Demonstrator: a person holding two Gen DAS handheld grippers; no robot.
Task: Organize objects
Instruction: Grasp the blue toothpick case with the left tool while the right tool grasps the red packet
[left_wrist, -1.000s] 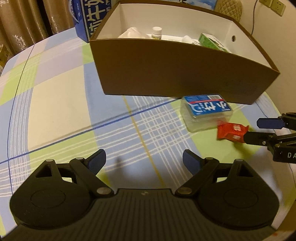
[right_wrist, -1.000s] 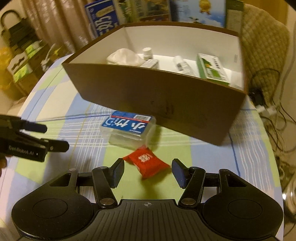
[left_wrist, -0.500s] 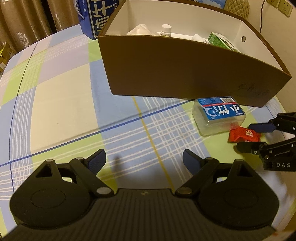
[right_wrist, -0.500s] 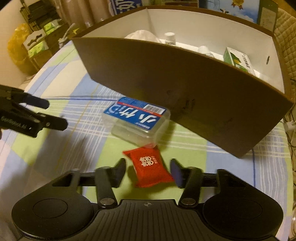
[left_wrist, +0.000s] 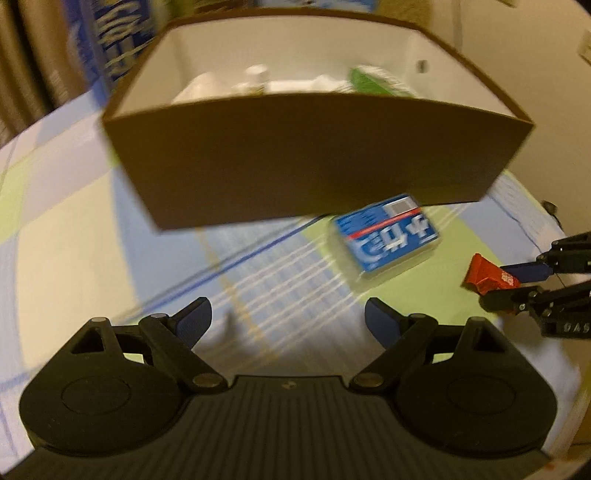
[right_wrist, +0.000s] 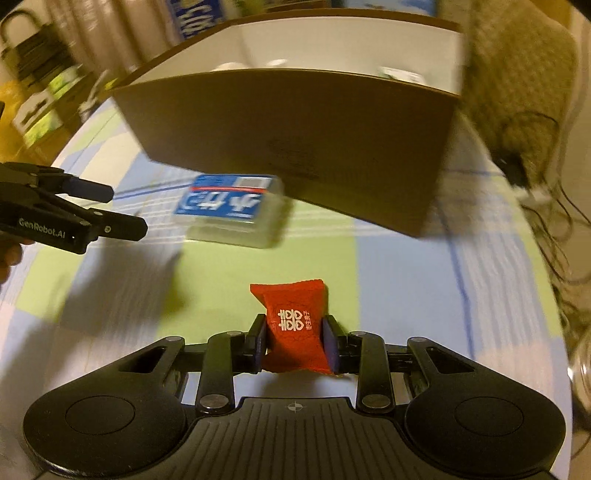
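You see matt brown cardboard on the box (left_wrist: 317, 162), white inside. The red packet (right_wrist: 295, 328) is crinkled foil-like wrap — slight sheen. The clear case (right_wrist: 232, 210) is glossy plastic with a printed blue label. The right gripper (right_wrist: 295, 345) is matt black plastic; the desk (left_wrist: 66, 229) cloth — checked, smooth.

- Packet (right_wrist: 295, 334): red, white print.
- Box (left_wrist: 317, 162): brown outside, white inside.
- Case (right_wrist: 231, 210): clear, blue-and-white label.
- Tablecloth (left_wrist: 66, 236): blue, green, cream plaid.
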